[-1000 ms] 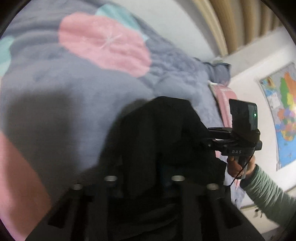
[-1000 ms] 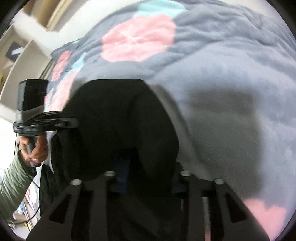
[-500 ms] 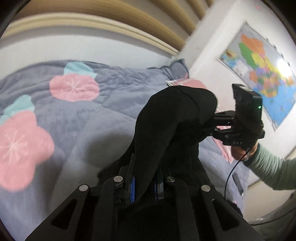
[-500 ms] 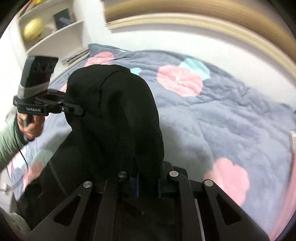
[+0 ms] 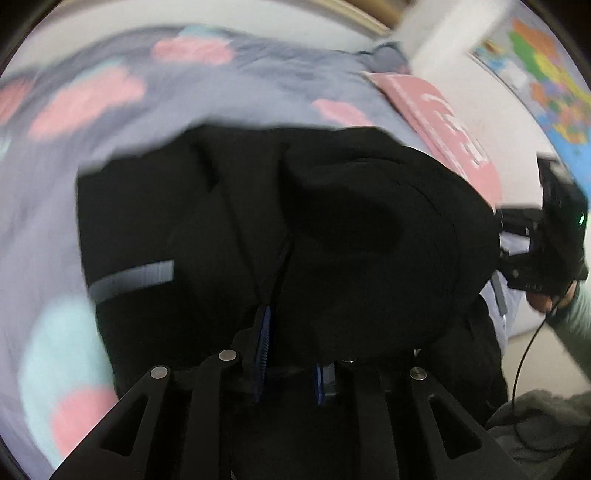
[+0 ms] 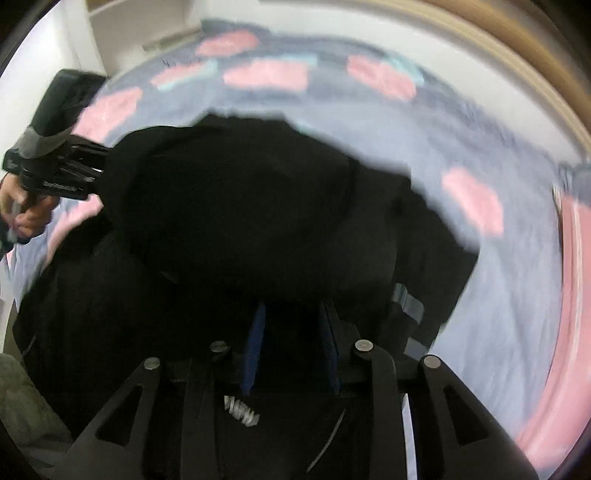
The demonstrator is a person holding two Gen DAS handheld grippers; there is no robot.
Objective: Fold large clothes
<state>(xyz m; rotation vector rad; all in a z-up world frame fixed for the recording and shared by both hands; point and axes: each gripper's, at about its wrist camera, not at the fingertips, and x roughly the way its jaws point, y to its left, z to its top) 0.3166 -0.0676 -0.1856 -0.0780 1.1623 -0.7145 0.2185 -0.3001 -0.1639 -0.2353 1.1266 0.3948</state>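
A large black garment (image 5: pixel 332 229) with a grey reflective stripe (image 5: pixel 133 277) lies partly spread on the bed, its near part bunched up and lifted. My left gripper (image 5: pixel 290 354) is shut on a fold of the garment, blue pads (image 5: pixel 262 343) pressing the cloth. My right gripper (image 6: pixel 291 343) is shut on another fold of the same garment (image 6: pixel 240 206). The right gripper also shows in the left wrist view (image 5: pixel 539 251) at the garment's right edge, and the left gripper shows in the right wrist view (image 6: pixel 55 162) at its left edge.
The bed is covered by a grey-blue quilt (image 5: pixel 258 85) with pink and teal flowers. A pink pillow (image 5: pixel 443 118) lies at the right, below a wall map (image 5: pixel 546 74). White shelves (image 6: pixel 140 26) stand at the bed's left. Grey cloth (image 5: pixel 543 417) lies near the floor.
Both grippers have swung down and forward with the black garment, which now lies spread lower over the quilt instead of hanging raised between them. Both views are motion-blurred.
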